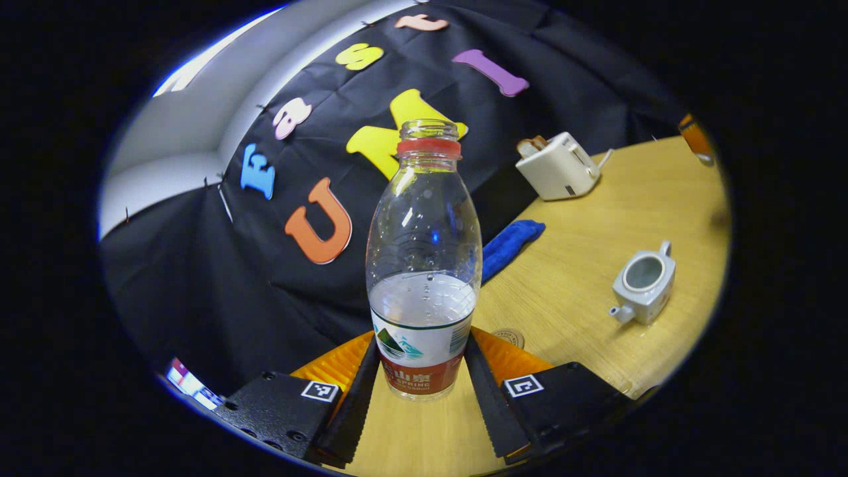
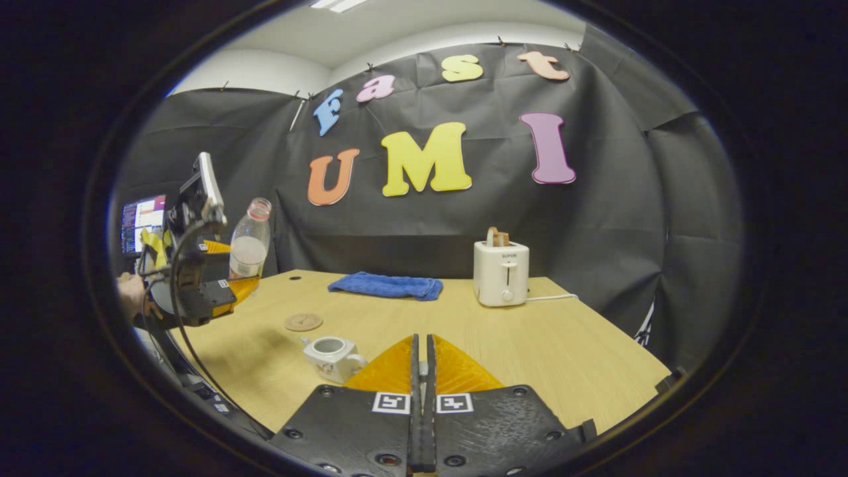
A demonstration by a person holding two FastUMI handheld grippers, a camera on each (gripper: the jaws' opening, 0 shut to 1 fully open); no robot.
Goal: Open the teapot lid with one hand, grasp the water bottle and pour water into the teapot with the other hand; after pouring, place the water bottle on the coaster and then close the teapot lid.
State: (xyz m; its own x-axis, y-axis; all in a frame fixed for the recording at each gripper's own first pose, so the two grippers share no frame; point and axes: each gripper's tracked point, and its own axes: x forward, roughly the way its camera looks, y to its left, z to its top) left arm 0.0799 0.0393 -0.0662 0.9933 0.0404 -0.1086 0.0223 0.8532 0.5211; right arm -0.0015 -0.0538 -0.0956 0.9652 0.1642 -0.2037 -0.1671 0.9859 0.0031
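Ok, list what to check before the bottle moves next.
1. Left tool grips the water bottle: both fingers press its labelled lower part, and the right gripper view shows it held off the table. Ok.
2. Bottle mouth open: no cap on the neck. Ok.
3. Water left to pour: the level stands just above the label. Ok.
4. Teapot lid off: its opening is bare and it stands on the table. Ok.
5. Coaster free: nothing lies on it. Ok.
6. Right tool holds the lid: its fingers are closed together, but whether the lid is between them, cannot tell.
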